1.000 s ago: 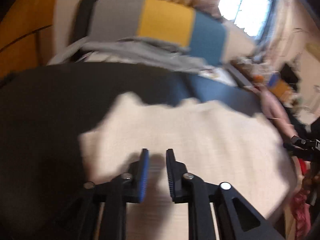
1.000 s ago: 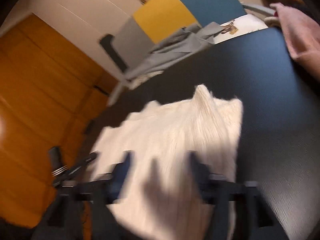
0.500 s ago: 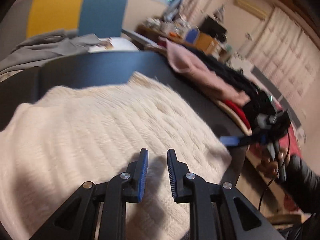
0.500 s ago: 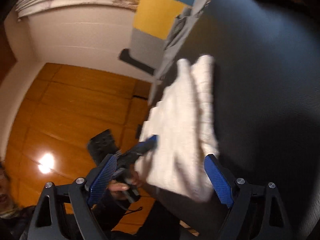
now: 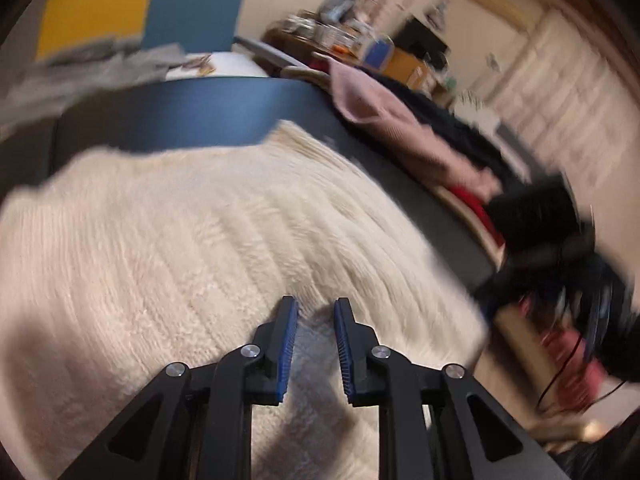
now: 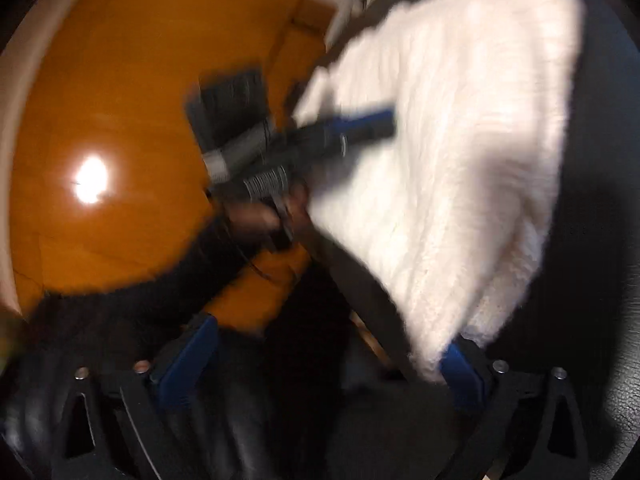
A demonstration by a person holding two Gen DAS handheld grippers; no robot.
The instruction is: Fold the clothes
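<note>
The left gripper (image 5: 314, 312) hangs over the cream sweater (image 5: 192, 248), jaws narrowly apart, gripping nothing. The right gripper (image 6: 332, 344), jaws just opened wide, straddles the sweater's corner at the counter (image 5: 192, 116) edge without clamping. Pink cloth (image 5: 384, 120) lies at the far edge.

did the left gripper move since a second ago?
Yes. In the left wrist view the left gripper swung right: the yellow-and-blue chair back slid from top centre to top left, and the pink garment pile came into view. It hangs over the cream sweater.
</note>
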